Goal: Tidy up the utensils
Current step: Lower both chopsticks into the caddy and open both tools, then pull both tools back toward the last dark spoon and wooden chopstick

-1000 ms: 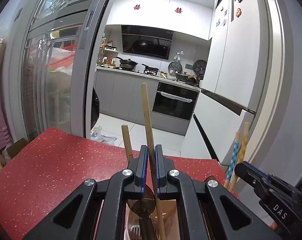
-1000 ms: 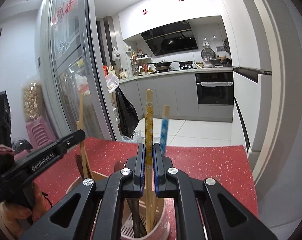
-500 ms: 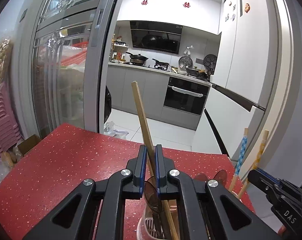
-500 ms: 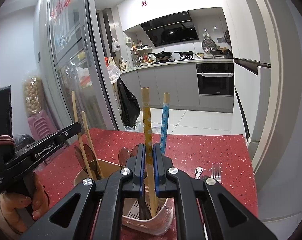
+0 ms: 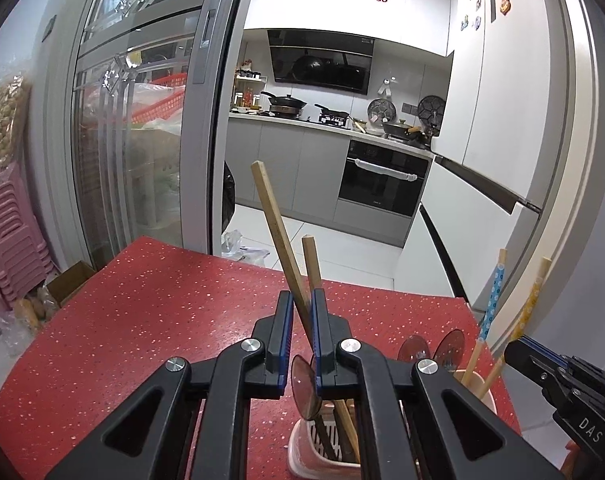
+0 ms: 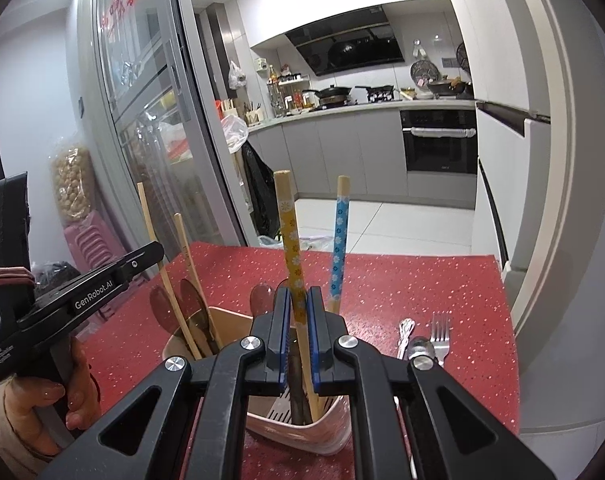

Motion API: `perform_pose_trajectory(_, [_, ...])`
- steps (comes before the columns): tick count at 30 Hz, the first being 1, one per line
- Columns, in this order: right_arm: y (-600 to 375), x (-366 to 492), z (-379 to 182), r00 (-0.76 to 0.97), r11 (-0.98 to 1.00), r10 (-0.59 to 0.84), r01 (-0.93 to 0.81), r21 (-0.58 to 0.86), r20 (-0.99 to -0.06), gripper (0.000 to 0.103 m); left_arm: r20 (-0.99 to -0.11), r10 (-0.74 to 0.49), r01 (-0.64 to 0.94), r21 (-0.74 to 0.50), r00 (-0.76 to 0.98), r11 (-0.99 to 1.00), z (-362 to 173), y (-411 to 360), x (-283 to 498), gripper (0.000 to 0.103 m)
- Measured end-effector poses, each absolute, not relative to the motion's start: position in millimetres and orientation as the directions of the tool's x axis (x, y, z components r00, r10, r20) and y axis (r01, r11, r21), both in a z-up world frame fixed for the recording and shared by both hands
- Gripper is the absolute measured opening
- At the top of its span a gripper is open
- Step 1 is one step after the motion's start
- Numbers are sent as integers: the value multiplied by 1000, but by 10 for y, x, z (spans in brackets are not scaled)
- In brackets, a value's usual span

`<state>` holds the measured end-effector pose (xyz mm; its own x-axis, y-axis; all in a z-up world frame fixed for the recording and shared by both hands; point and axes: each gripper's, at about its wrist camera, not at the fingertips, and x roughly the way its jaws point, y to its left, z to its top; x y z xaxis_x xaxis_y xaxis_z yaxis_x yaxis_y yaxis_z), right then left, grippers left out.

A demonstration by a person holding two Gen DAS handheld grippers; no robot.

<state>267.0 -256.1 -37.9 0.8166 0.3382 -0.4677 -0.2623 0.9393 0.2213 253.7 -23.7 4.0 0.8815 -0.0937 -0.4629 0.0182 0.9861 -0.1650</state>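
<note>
- Kitchen doorway setting; a red speckled table (image 6: 422, 280) carries a pale pink utensil holder (image 6: 334, 436) near its close edge, with cabinets and an oven seen well behind.
- Left gripper (image 5: 301, 320): jaws are nearly together around two plain wooden chopsticks (image 5: 280, 240) that cross between them; whether both sticks are actually pinched cannot be told. Their lower ends are seen inside the holder beside dark spoons (image 5: 304, 388).
- Right gripper (image 6: 298, 312): jaws are drawn in on a yellow flowered chopstick (image 6: 288, 240), whose lower end reaches into the holder; a blue flowered chopstick (image 6: 339, 240) stands just beside it, ungripped.
- A fork (image 6: 440, 332) and a metal spoon (image 6: 420, 350) are left lying on the table, right of the holder; sorting is judged unfinished.
- Risk: the crossed wooden pair may be levered apart if raised or twisted, since only one stick may be truly held; the other could be dropped onto the table.
- Risk: the holder looks light and stands close to the table edge; sideways pull on any gripped stick could tip or drag it.
- Risk: both grippers are worked over one holder, so a collision between them is possible.
</note>
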Motion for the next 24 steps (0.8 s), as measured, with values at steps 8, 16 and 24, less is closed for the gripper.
perform_pose_trajectory(8, [-2617,2586,-345,812,936,344,-255,244,-471,48,-491,-51,-14,-127,869,992,46,-210,2446,31])
perform_pose_trajectory(16, [-2605,2420,-264,808,934,350,-264,241,-473,57,-513,-11,-42,-93,858,995,42,-135,2218,103])
perform_pose_trajectory(24, [-2582,2145,-281,788,926,370,-269,267,-492,86,-578,-21,-28,-75,815,997,-81,-81,1932,103])
